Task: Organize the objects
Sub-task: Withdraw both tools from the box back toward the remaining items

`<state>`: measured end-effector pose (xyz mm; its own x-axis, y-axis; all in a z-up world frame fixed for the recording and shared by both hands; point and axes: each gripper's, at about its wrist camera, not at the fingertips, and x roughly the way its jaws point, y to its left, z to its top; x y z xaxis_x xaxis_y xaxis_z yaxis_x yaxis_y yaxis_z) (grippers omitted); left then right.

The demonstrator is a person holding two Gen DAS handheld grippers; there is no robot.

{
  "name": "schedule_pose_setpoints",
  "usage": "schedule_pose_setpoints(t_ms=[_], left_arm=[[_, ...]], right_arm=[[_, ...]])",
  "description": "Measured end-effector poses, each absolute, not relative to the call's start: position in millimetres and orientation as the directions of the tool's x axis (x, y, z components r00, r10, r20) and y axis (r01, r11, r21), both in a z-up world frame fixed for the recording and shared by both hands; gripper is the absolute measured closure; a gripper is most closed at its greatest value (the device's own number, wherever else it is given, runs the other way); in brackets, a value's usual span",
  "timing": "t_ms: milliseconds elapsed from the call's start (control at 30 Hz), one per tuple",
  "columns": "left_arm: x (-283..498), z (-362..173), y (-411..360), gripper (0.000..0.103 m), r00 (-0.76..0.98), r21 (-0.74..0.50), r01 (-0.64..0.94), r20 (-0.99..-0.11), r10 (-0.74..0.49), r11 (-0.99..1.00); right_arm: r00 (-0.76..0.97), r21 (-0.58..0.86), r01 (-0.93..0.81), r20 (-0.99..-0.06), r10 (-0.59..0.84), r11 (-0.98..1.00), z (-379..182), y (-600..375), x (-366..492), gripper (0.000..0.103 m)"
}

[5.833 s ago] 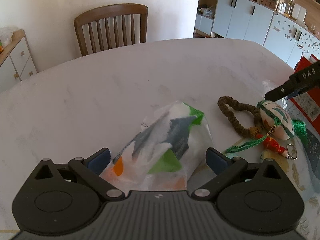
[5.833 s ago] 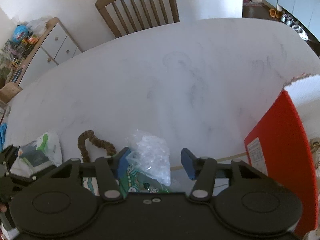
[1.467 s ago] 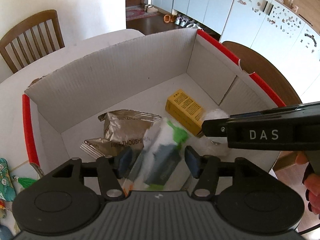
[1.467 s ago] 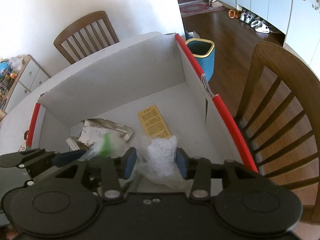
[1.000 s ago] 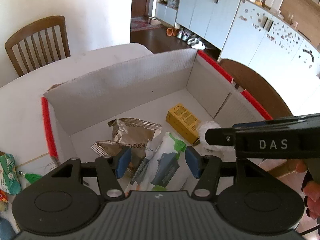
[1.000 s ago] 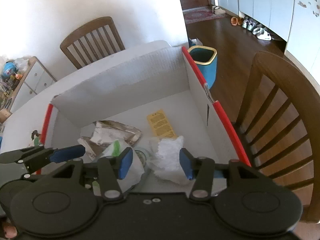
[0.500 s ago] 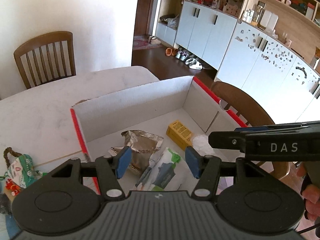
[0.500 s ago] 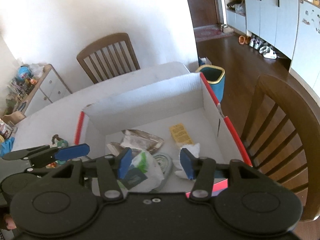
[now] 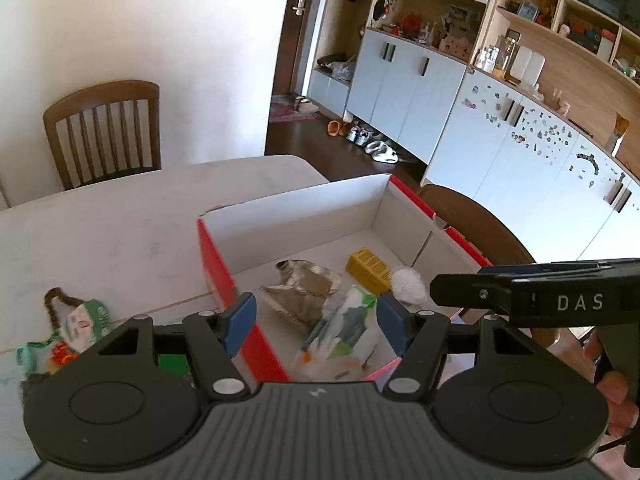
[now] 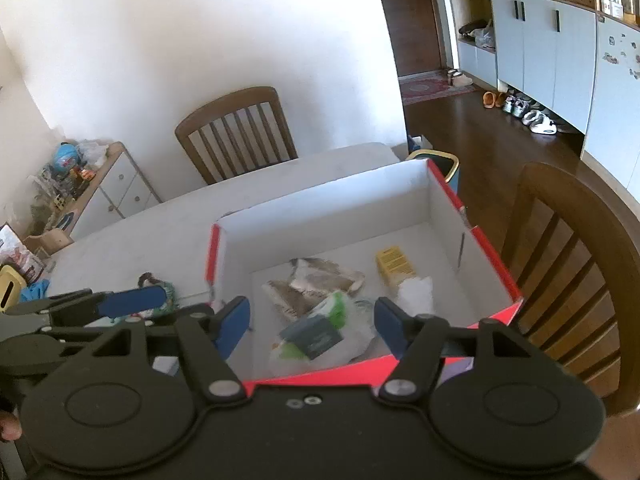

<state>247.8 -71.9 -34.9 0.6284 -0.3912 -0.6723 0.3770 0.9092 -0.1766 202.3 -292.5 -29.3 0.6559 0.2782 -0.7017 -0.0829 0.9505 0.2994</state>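
Note:
A red cardboard box with a white inside (image 9: 288, 208) (image 10: 320, 204) stands on the white table. In it lie a white-green-grey plastic packet (image 9: 344, 332) (image 10: 320, 328), a silver foil pouch (image 9: 304, 288) (image 10: 316, 280), a yellow carton (image 9: 368, 268) (image 10: 394, 266) and a crumpled clear bag (image 9: 408, 284) (image 10: 416, 292). My left gripper (image 9: 316, 320) is open and empty, above the box's near left corner. My right gripper (image 10: 312, 324) is open and empty, above the box's near edge. A bead string with a green-white pouch (image 9: 76, 320) (image 10: 160, 288) lies on the table left of the box.
A wooden chair (image 9: 104, 128) (image 10: 240, 132) stands at the table's far side. Another wooden chair (image 10: 580, 264) (image 9: 476, 220) stands right of the box. A teal bin (image 10: 440, 164) sits on the floor behind the box. A low cabinet (image 10: 100, 188) stands at the far left.
Both grippers let go of their bags into the box, opened, and have pulled up and back. The packet and clear bag now lie in the box.

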Motion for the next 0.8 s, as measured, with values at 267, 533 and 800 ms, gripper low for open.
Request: schedule_pose_setpoints(t_ms=[267,533,800], left_arm=[[230,-24,-36,0.023,0.662,-0.163,0.355,-0.652,-0.371,0.921],[216,-22,1,0.018,0.680,-0.156,0.343,-0.639,-0.359,0.926],[208,-25,37,0.011,0.687,-0.170,0.317,-0.637,-0.349,0.933]], right_arm=[[0.679,0.292,-0.130,-0.670,0.300,0.948,-20,-259,184,0.019],[0.706,0.279,-0.177,-0.633,0.319,0.944,-15,-225,169,0.005],[0.698,0.279,-0.196,-0.634,0.333,0.940,-16,-189,164,0.002]])
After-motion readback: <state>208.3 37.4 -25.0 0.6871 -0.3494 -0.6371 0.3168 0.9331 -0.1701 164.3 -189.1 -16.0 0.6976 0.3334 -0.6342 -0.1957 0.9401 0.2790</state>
